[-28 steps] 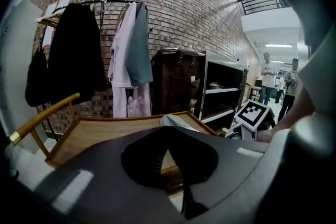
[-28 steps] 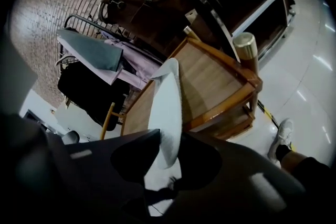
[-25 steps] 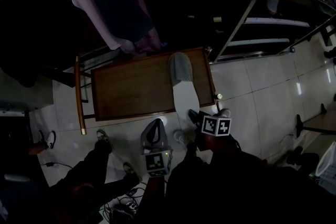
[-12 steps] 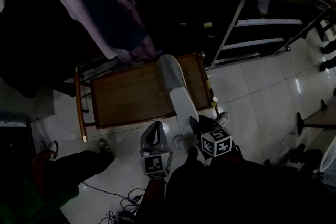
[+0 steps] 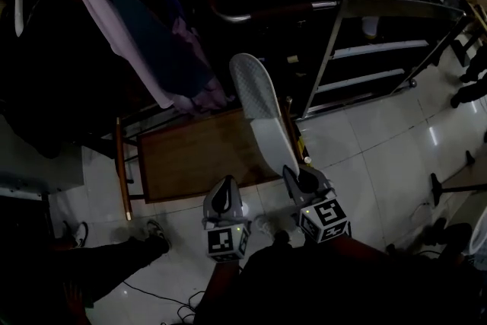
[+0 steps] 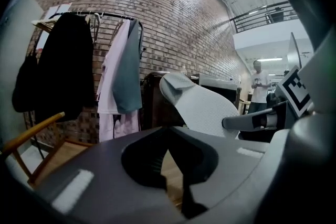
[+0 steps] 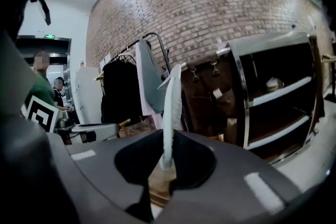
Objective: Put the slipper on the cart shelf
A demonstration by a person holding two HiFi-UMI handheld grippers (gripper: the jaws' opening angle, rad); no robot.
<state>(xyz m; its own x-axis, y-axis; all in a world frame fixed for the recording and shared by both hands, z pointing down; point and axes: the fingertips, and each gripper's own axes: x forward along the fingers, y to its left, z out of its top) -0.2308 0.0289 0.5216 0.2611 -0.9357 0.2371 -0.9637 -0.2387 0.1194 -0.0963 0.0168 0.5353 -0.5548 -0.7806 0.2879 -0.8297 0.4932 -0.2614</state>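
Observation:
A white slipper with a grey toe [image 5: 260, 112] hangs in the air over the right end of the low wooden table [image 5: 190, 157], toe towards the cart. My right gripper [image 5: 302, 179] is shut on its heel, and its jaws have just been closing tighter there. In the right gripper view the slipper [image 7: 170, 107] stands on edge between the jaws of my right gripper [image 7: 167, 162]. The cart's metal shelves [image 5: 373, 49] lie beyond it to the right. My left gripper [image 5: 223, 198] is shut with nothing in it, left of the slipper [image 6: 205, 107].
Coats hang from a clothes rack [image 5: 129, 19] at the back left. A wooden chair frame [image 6: 31, 139] stands at the table's left. A person's shoes [image 5: 156, 228] and cables lie on the tiled floor at lower left. A person [image 6: 258, 86] stands far off.
The right gripper has lifted the slipper off the table and rolled it onto its edge, toe now raised towards the cart. The left gripper has risen a little too.

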